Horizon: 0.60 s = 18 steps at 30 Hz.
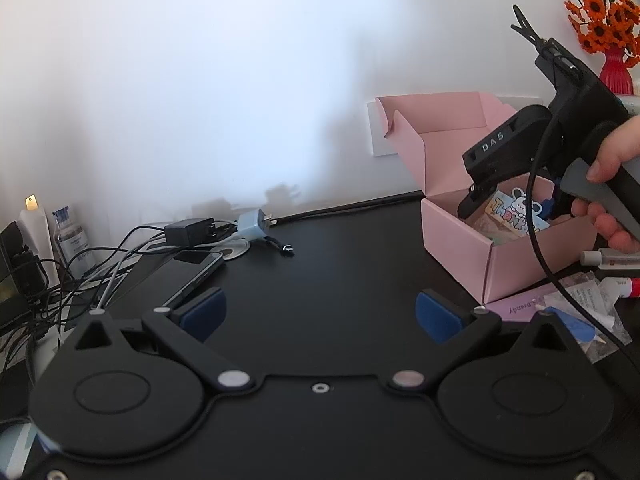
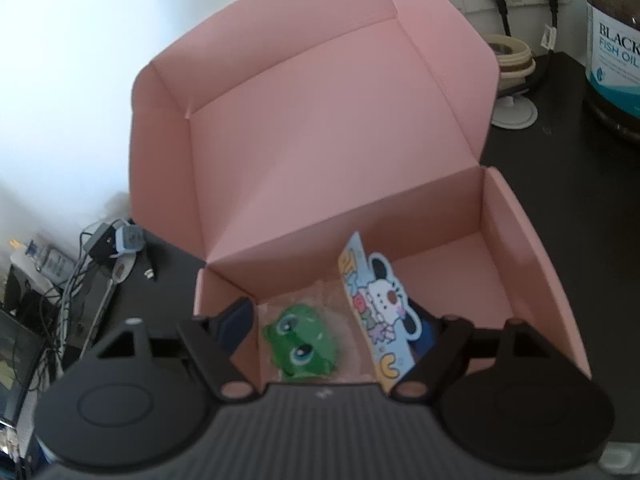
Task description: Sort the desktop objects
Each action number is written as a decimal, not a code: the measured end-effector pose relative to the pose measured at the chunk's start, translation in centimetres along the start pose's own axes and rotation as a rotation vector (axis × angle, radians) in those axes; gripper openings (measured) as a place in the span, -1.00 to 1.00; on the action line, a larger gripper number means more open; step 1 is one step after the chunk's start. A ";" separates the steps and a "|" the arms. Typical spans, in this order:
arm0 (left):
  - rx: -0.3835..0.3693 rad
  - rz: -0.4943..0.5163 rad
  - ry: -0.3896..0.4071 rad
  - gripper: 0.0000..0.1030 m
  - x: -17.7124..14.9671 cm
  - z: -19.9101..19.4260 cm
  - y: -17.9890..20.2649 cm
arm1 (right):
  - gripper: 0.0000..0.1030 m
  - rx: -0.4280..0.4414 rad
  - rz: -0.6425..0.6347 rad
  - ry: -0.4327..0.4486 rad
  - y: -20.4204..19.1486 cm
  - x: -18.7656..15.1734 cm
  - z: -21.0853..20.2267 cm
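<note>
My right gripper (image 2: pixel 334 330) tilts down into the open pink box (image 2: pixel 532 248), jaws spread wide and gripping nothing. Between them, on the box floor, lies a green frog toy (image 2: pixel 300 346) in clear wrapping; no pad touches it. Just right of the frog a cartoon dog card (image 2: pixel 382 304) leans upright, its lower edge close to my right-hand jaw; whether they touch I cannot tell. The box lid stands raised at the far side.

My left gripper (image 1: pixel 320 318) hovers level over the dark counter (image 1: pixel 340 264), jaws apart and empty, blue pads (image 1: pixel 436 316) facing each other across bare surface. Seen from there, the pink box (image 1: pixel 460 240) sits to the right, the card (image 1: pixel 514 216) showing above its near wall, and a hand (image 1: pixel 616 184) holds the right gripper's grey handle over it.

At the far left of the counter lie a black adapter (image 1: pixel 188 230), a pale blue plug (image 1: pixel 254 222) and a phone (image 1: pixel 196 270) among tangled cables. Near the right edge rest small tubes (image 1: pixel 612 258) and plastic packets (image 1: pixel 588 300). A red vase of orange flowers (image 1: pixel 608 28) stands behind the box. A fish oil jar (image 2: pixel 614 48) stands far right in the right wrist view.
</note>
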<state>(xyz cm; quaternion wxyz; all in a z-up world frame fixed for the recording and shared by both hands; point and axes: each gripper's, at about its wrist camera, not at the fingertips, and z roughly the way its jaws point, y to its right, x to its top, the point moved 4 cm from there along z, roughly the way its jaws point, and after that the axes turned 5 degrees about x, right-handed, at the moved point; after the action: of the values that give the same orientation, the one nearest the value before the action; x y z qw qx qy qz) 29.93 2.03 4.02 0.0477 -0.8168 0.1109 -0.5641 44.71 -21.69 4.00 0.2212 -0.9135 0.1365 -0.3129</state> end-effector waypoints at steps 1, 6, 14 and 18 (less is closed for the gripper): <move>0.000 0.001 0.000 1.00 0.0 0.0 0.0 | 0.66 0.001 -0.001 0.003 0.0 0.0 -0.1; 0.001 -0.002 0.002 1.00 0.0 -0.1 0.0 | 0.76 0.031 -0.014 0.018 -0.5 1.0 -0.7; 0.002 -0.003 0.005 1.00 -0.1 -0.2 0.0 | 0.77 0.025 -0.063 0.071 -1.9 2.4 -2.6; 0.000 0.000 0.007 1.00 -0.1 -0.3 0.1 | 0.77 0.016 -0.101 0.095 -2.1 3.4 -3.2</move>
<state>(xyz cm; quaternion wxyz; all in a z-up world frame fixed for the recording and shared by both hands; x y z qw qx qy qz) 29.67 2.00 4.04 0.0472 -0.8148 0.1109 -0.5671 45.53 -22.26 9.04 0.2057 -0.9016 0.0980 -0.3678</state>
